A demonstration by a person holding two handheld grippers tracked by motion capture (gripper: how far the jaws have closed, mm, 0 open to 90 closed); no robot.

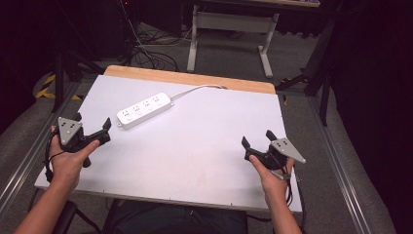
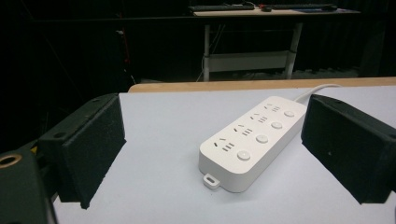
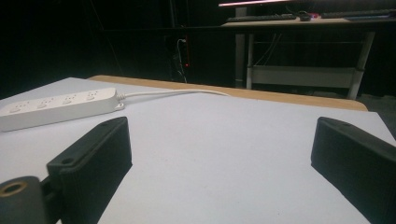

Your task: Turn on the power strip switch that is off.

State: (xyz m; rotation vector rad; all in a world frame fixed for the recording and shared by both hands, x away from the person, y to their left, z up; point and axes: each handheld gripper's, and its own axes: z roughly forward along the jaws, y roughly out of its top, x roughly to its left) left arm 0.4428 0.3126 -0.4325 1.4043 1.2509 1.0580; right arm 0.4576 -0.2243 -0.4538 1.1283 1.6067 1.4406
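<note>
Fingers of the left gripper (image 1: 92,127) stand spread wide with nothing between them, and we read the same of the right gripper (image 1: 256,140): both released, both empty.

We count one power strip (image 1: 144,110), white, lying flat on the table (image 1: 204,146). In the left gripper view it sits just ahead of the left fingers (image 2: 91,144) and toward the right-hand one, its near end falling inside the gap between them but not touching either pad. Its long axis runs away from these fingers on a slant, near end with a small mounting tab, far end carrying one white cord (image 1: 195,89) that trails off toward the wooden back edge of the table. Along the top we count four sockets, each paired with one round button.

From the right fingers (image 3: 93,163) the strip (image 3: 56,106) lies well apart, far off to their left and farther up the table, seen side-on with its long axis across the view.

We judge the left hand (image 1: 68,161) to be the nearer by a clear margin, so the coming reach most likely belongs to it. To close across the strip's narrow width rather than along its length, we judge those fingers would need to advance and straddle the body. The right hand (image 1: 272,178) rests near the table's front corner.
</note>
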